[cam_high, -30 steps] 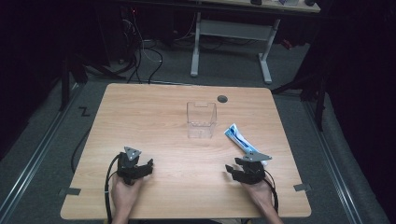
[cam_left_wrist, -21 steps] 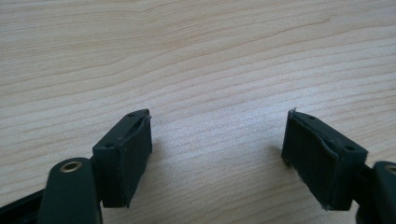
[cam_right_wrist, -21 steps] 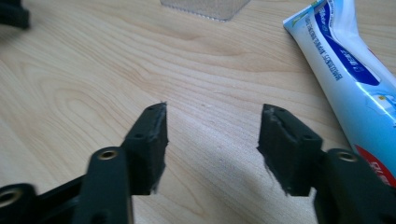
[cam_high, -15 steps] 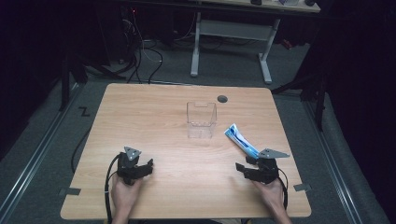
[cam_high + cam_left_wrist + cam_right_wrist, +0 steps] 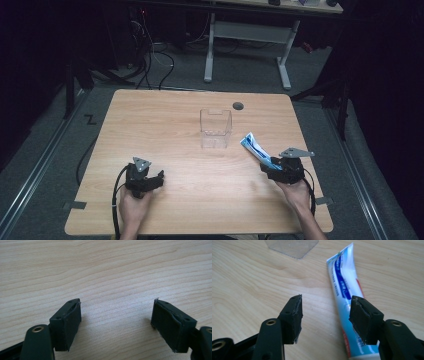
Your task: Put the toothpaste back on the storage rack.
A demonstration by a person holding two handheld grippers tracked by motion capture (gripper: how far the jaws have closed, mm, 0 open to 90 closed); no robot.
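A blue and white toothpaste tube (image 5: 252, 147) (image 5: 342, 285) lies flat on the wooden table (image 5: 165, 115), right of centre. My right gripper (image 5: 270, 167) (image 5: 325, 312) hovers over its near end. The jaws have just been closing and stand open. The tube runs under the right-hand jaw, and no pad presses on it. A clear plastic container (image 5: 216, 129) (image 5: 292, 246) stands upright and empty at mid-table. My left gripper (image 5: 156, 179) (image 5: 116, 315) rests open at the near left over bare wood.
A small black round disc (image 5: 238, 105) sits in the tabletop behind the container. Beyond the far edge stand a white desk frame (image 5: 247, 35) and loose cables (image 5: 150, 55) on the floor. Tape marks (image 5: 74, 205) lie beside the table's near corners.
My right gripper has moved to the right and risen a little, ending beside the tube's near end. The tube, the container and the left gripper have stayed put.
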